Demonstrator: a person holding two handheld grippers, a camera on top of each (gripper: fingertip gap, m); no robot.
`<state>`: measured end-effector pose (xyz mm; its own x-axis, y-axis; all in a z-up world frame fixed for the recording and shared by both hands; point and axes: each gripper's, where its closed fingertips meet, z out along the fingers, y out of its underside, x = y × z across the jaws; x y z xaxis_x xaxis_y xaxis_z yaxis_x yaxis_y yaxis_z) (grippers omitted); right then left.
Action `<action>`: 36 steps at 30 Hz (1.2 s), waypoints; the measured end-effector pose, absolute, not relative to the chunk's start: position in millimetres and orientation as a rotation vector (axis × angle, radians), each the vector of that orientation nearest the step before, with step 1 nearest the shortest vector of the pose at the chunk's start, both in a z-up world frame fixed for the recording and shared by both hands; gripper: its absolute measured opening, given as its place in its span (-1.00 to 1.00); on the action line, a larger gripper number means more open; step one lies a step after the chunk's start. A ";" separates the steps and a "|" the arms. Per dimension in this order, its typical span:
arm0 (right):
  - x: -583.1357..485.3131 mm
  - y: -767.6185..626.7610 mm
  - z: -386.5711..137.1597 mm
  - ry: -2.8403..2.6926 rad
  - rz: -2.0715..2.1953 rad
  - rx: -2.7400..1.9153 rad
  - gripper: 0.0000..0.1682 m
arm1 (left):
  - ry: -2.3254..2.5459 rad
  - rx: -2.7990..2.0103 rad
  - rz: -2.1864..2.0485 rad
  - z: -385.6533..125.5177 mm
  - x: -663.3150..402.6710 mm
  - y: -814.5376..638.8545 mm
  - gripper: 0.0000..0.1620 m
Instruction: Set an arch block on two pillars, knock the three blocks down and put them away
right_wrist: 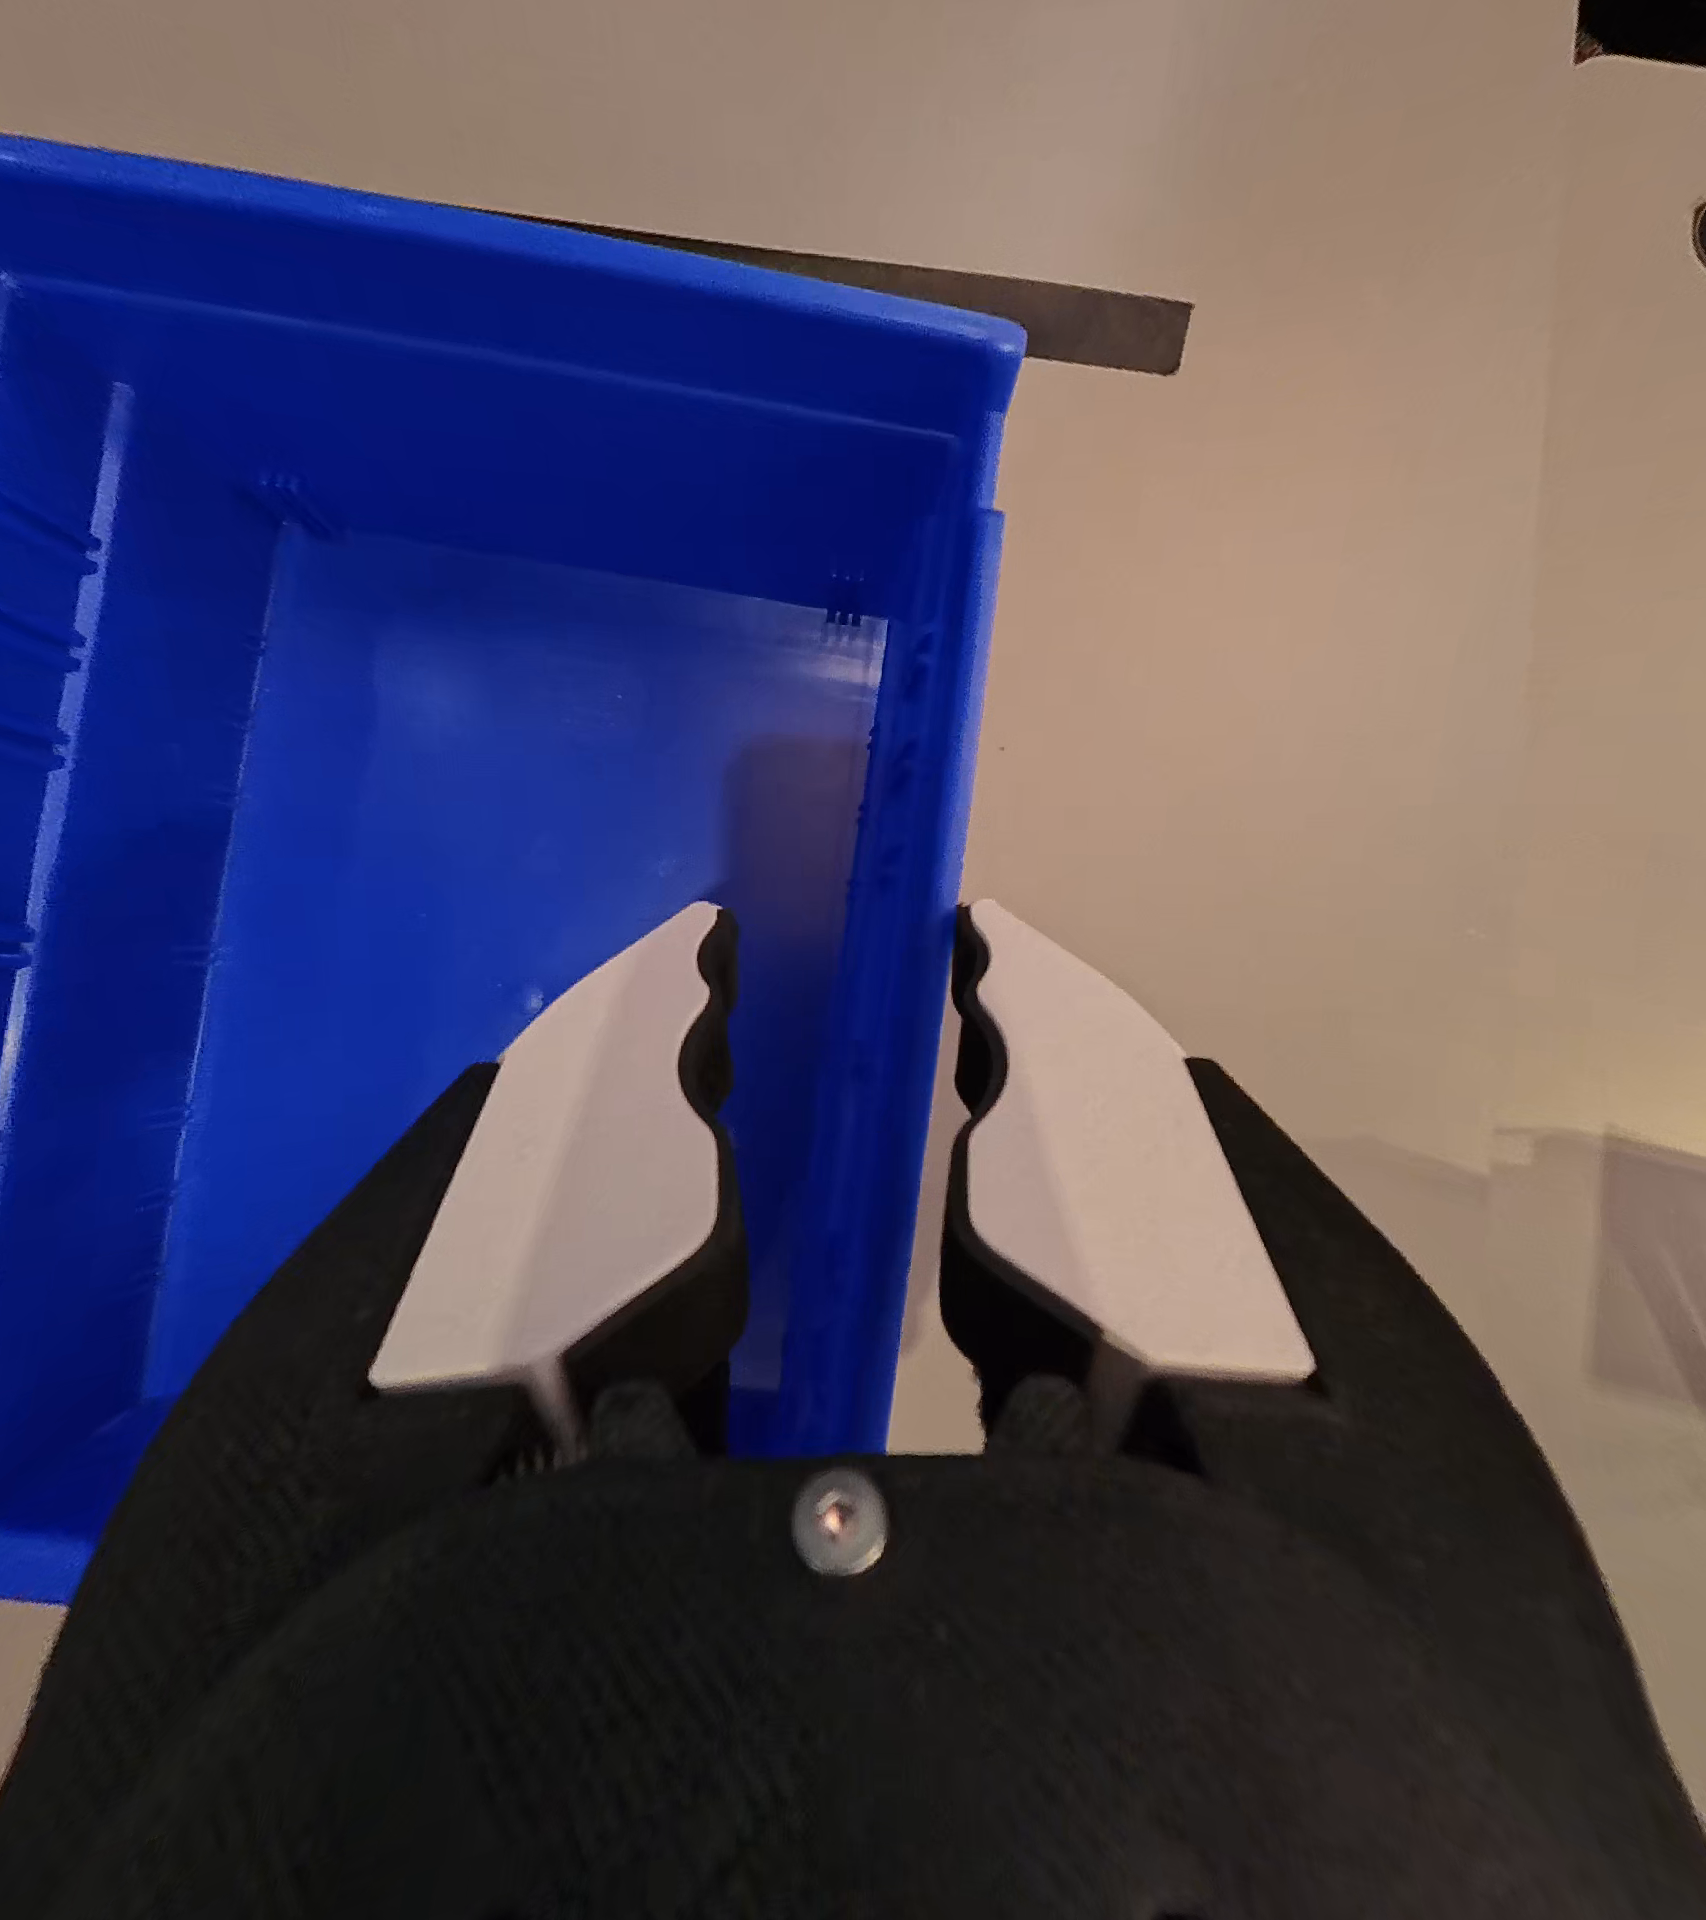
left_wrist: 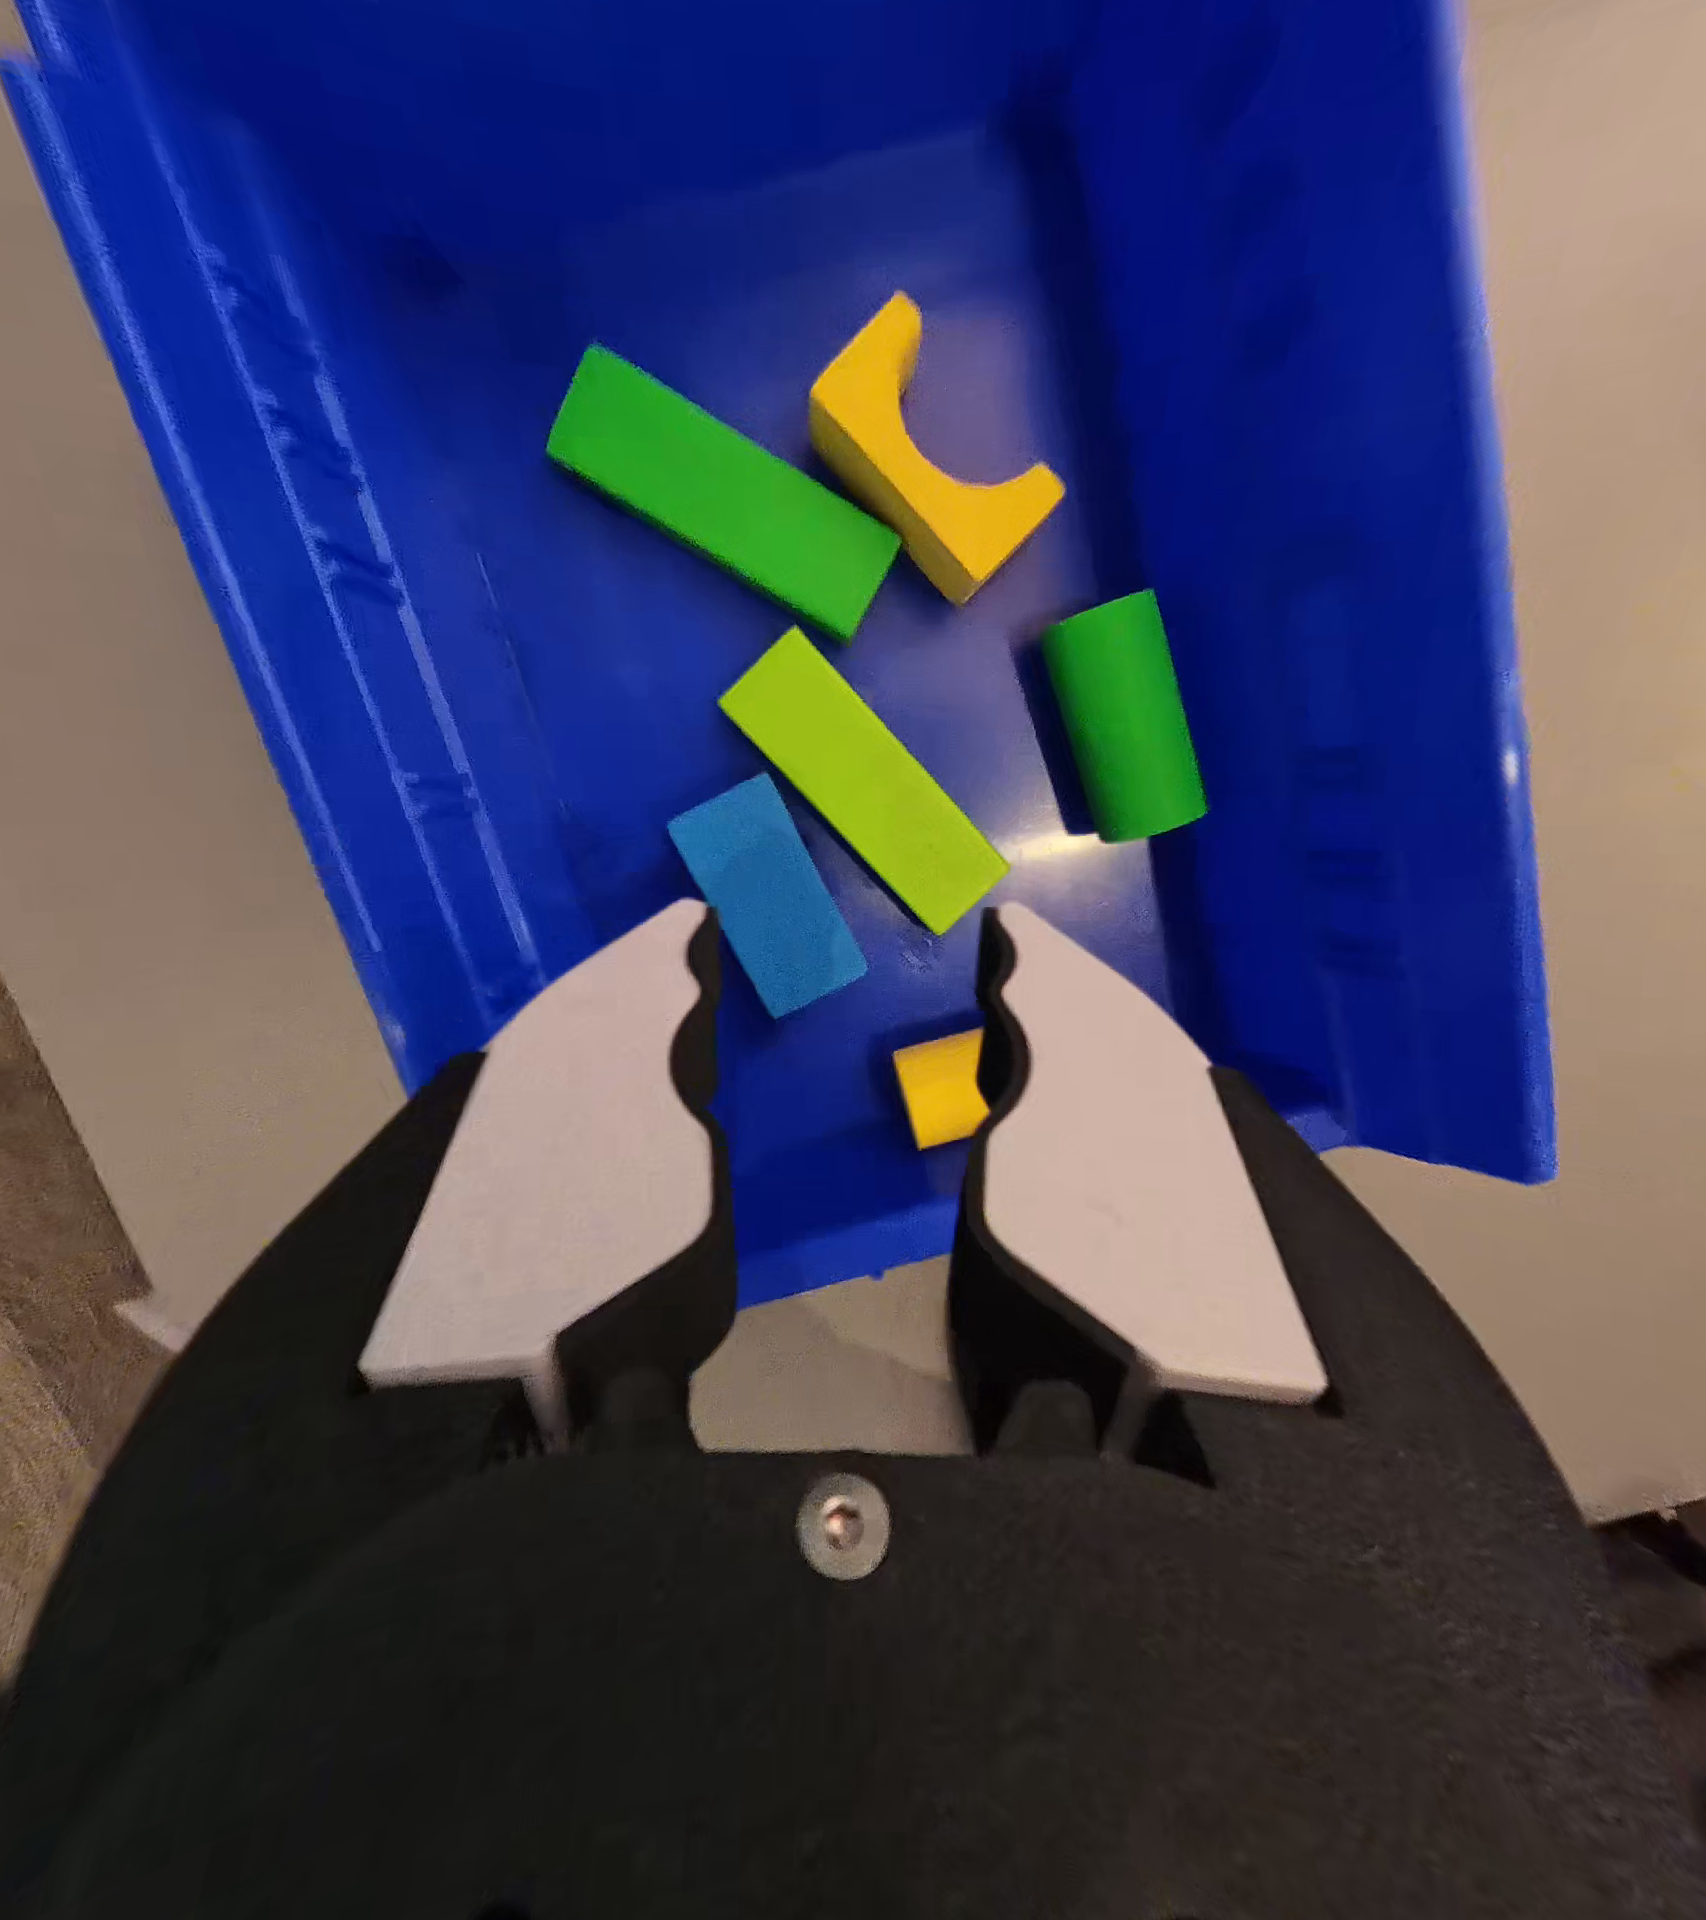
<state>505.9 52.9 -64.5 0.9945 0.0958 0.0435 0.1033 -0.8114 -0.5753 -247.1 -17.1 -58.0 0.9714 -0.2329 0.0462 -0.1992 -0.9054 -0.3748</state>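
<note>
Yellow arch block lying flat in the blue bin, curved notch facing 2 o'clock, corner touching the dark green bar at its 9 o'clock. Green cylinder on its side at 5 o'clock of the arch. Left tool parted, holding nothing, above a light blue block. Right tool parted, straddling the bin's wall, on a pale bench.

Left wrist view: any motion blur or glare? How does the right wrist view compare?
Left wrist view: the blue bin walls and outer edges smear with motion blur, the blocks inside stay fairly crisp, and a small white glare streak sits on the bin floor beside the green cylinder. Right wrist view: sharper overall, soft sheen on the bin floor, faint reflections on the glossy white table at right.
</note>
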 end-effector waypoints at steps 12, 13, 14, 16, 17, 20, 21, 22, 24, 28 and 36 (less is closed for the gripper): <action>506.1 51.3 -65.8 -0.151 -0.026 -2.532 -0.50 | 0.124 -3.026 0.005 -115.6 -264.9 -22.2 -0.28; 506.0 51.2 -65.9 -0.152 -0.028 -2.533 -0.50 | 0.125 -3.031 0.008 -117.9 -265.0 -21.6 -0.30; 506.1 51.2 -66.1 -0.153 -0.031 -2.534 -0.50 | 0.123 -3.043 0.008 -120.7 -264.7 -22.3 -0.30; 506.1 51.0 -66.2 -0.158 -0.036 -2.536 -0.50 | 0.129 -3.078 0.023 -127.3 -266.2 -25.0 -0.30; 506.0 51.0 -66.2 -0.160 -0.037 -2.537 -0.50 | 0.128 -3.094 0.047 -130.4 -268.6 -26.4 -0.31; 506.0 50.6 -66.4 -0.163 -0.035 -2.538 -0.50 | 0.124 -3.137 0.048 -138.7 -269.8 -29.1 -0.41; 506.1 50.1 -66.5 -0.165 -0.033 -2.541 -0.50 | 0.135 -3.150 0.014 -140.8 -266.7 -30.2 -0.55; 506.2 49.5 -66.8 -0.165 -0.030 -2.543 -0.50 | 0.144 -3.156 0.011 -141.2 -266.4 -30.7 -0.55; 507.2 48.3 -66.6 -0.159 -0.027 -2.547 -0.50 | 0.187 -3.159 0.031 -138.8 -267.7 -32.6 -0.56; 512.7 48.5 -59.9 -0.121 -0.056 -2.523 -0.50 | 0.209 -3.089 0.069 -116.6 -272.2 -33.3 -0.57; 489.8 49.8 3.7 -0.200 -0.200 -2.314 -0.52 | 0.538 -2.630 -0.230 -17.0 -195.3 -38.2 -0.58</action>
